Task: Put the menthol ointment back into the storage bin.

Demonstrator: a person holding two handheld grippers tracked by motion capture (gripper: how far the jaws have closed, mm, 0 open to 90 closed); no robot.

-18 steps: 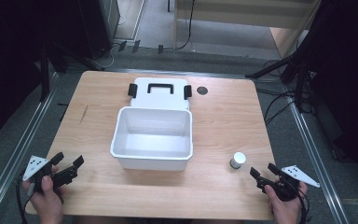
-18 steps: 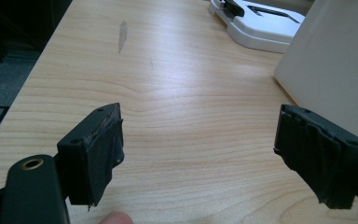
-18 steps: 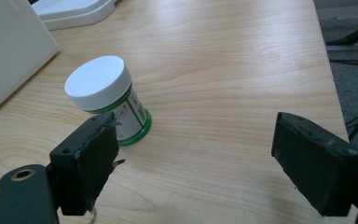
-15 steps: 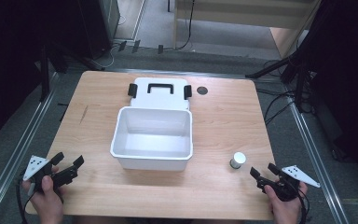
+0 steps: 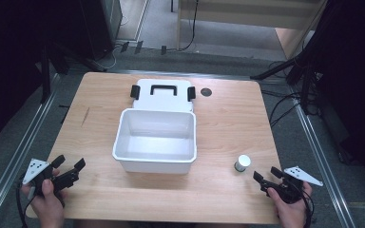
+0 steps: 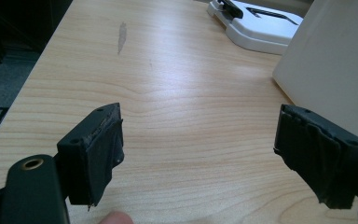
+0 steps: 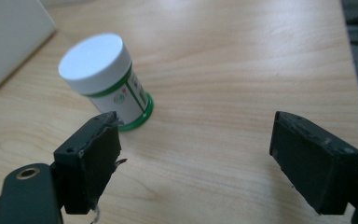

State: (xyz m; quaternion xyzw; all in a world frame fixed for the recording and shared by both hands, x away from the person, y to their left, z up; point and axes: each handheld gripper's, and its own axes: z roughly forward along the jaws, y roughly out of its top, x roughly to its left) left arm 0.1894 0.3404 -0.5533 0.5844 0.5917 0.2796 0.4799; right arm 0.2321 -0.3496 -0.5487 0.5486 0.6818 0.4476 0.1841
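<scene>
Still resting unchanged on grainy wooden table (image 5: pixel 228 118): left gripper (image 5: pixel 69 167) and right gripper (image 5: pixel 264 174), both spread, flanking smooth white plastic box (image 5: pixel 156 142); round white-capped jar (image 7: pixel 105 79) standing upright.

This is looking like a lab or test room: a bare wooden table (image 5: pixel 228 118) is sitting inside a metal rail frame (image 5: pixel 321 156) on grey carpet (image 5: pixel 285 61), with black cables (image 5: pixel 285 102) trailing across the floor beside dark stands (image 5: pixel 309 66).

A light wooden table (image 5: pixel 228 118) stands on grey floor (image 5: pixel 342 156) with cables (image 5: pixel 285 102).
</scene>
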